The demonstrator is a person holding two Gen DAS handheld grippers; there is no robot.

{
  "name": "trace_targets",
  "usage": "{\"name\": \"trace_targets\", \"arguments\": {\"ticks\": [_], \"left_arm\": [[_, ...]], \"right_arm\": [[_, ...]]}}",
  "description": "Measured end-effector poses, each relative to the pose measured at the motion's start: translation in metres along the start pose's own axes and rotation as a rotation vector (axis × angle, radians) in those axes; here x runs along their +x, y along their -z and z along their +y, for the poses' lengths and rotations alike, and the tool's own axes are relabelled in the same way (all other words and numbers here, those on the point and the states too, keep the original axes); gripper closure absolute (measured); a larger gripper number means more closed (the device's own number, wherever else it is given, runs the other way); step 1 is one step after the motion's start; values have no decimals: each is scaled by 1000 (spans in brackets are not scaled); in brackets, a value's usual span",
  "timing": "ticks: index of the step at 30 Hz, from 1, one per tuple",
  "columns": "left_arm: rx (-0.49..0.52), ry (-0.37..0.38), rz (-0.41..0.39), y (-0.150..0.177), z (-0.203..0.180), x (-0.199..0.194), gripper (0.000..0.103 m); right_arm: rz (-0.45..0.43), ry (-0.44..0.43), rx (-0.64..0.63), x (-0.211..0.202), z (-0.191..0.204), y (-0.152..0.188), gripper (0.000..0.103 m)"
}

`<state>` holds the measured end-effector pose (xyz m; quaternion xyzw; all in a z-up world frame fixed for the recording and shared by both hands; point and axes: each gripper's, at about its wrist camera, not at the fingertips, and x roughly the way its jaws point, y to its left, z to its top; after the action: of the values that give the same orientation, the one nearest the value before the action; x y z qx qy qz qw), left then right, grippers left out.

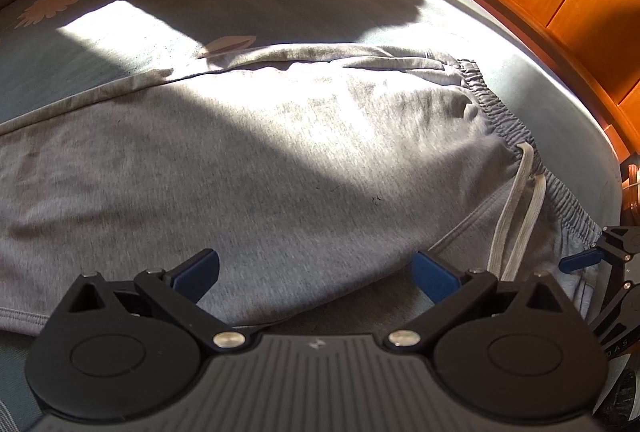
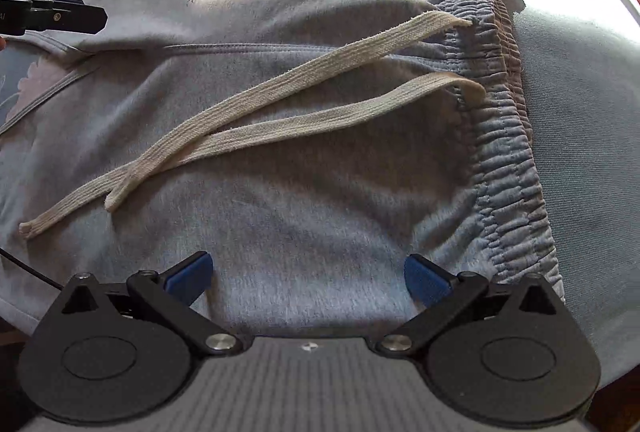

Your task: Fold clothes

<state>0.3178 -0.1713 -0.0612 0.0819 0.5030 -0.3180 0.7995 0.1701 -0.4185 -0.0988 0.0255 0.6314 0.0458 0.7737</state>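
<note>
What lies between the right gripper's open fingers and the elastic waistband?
Only bare grey fabric of the sweatpants, seen in the right wrist view; the drawstring lies farther up, past the right gripper.

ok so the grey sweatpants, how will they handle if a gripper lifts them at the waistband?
The grey sweatpants will probably drape limply: soft knit, already creased flat on the bed. The gathered elastic waistband looks thick, likely a firmer pinch. The loose drawstring would probably dangle and swing.

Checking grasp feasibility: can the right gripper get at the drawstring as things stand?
Probably yes: the right gripper has its jaws open over the grey pants, and the drawstring lies uncovered on top just ahead.
</note>
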Motion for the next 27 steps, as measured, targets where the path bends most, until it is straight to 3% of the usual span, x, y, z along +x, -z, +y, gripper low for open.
{"name": "trace_targets", "arguments": {"ticks": [4, 7, 12, 19, 22, 27], "left_arm": [[-6, -3, 3, 4, 1, -2, 1], [-4, 3, 6, 7, 0, -3, 1], [0, 9, 12, 12, -2, -4, 1], [2, 23, 14, 15, -8, -8, 1], [14, 28, 15, 14, -9, -11, 1], [26, 24, 21, 18, -9, -14, 1]], "right_arm": [[-18, -27, -12, -9, 9, 0, 0], [19, -38, 2, -1, 13, 2, 0], [32, 4, 50, -8, 15, 16, 0], [23, -94, 33, -13, 42, 23, 0], [32, -25, 85, -3, 25, 22, 0], [12, -32, 226, -15, -3, 18, 0]]}}
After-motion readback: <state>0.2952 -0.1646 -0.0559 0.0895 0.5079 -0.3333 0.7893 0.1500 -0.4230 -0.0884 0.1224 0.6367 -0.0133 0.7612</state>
